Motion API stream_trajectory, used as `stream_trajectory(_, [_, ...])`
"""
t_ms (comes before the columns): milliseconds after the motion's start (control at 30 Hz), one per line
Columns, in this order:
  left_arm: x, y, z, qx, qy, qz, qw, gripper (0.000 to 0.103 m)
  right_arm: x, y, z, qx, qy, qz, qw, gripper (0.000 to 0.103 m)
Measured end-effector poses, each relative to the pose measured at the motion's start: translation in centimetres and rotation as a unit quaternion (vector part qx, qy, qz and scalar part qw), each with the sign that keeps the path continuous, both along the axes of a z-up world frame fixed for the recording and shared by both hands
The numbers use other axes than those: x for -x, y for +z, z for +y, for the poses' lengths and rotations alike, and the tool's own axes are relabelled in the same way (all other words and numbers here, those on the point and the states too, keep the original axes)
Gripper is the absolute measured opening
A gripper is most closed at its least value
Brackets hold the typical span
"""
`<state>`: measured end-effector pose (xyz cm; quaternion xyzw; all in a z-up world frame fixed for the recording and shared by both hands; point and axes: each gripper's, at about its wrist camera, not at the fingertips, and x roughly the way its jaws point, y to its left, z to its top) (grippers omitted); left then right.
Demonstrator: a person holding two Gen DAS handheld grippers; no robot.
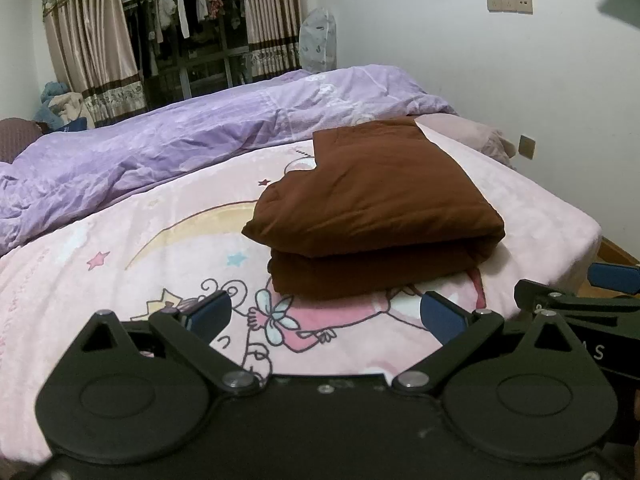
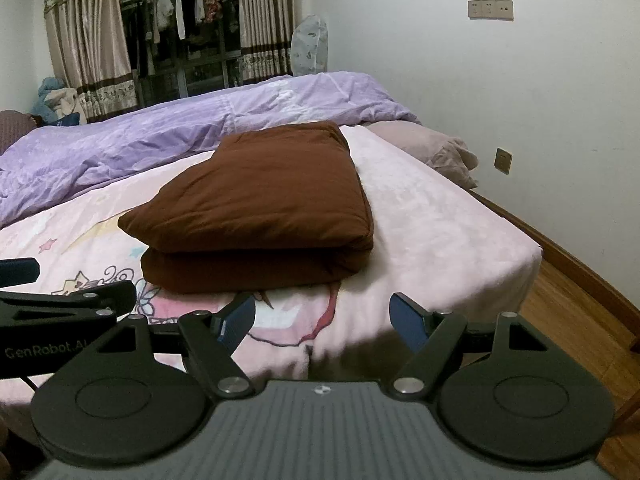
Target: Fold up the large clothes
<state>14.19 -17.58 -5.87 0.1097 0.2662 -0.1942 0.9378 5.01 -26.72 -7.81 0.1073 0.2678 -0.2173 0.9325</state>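
Observation:
A brown garment [image 1: 372, 208] lies folded into a thick stack on the pink cartoon-print blanket [image 1: 132, 264] near the bed's right corner. It also fills the middle of the right wrist view, brown garment [image 2: 256, 208]. My left gripper [image 1: 326, 314] hovers just in front of the stack, open, with nothing between its blue pads. My right gripper [image 2: 324, 322] hangs over the bed's near edge, short of the stack, open and empty too. Each gripper shows at the side of the other's view: the right one [image 1: 576, 292], the left one [image 2: 60, 300].
A rumpled purple duvet [image 1: 160, 148] runs along the far side of the bed. A pinkish pillow [image 2: 436, 148] lies at the right end by the white wall. Wooden floor [image 2: 568, 316] lies past the bed's corner. Curtains and hanging clothes [image 1: 188, 12] fill the window behind.

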Motion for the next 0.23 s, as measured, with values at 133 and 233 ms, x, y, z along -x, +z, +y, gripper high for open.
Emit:
stream_trajectory(133, [0.13, 0.17, 0.17, 0.007, 0.001, -0.002, 1.0000, 0.103, 0.07, -0.04, 0.05, 0.000, 0.001, 0.000, 1.000, 0.090])
stream_trajectory(233, [0.30, 0.19, 0.40, 0.010, 0.003, -0.010, 0.9999, 0.103, 0.11, -0.04, 0.03, -0.002, 0.003, 0.001, 1.000, 0.090])
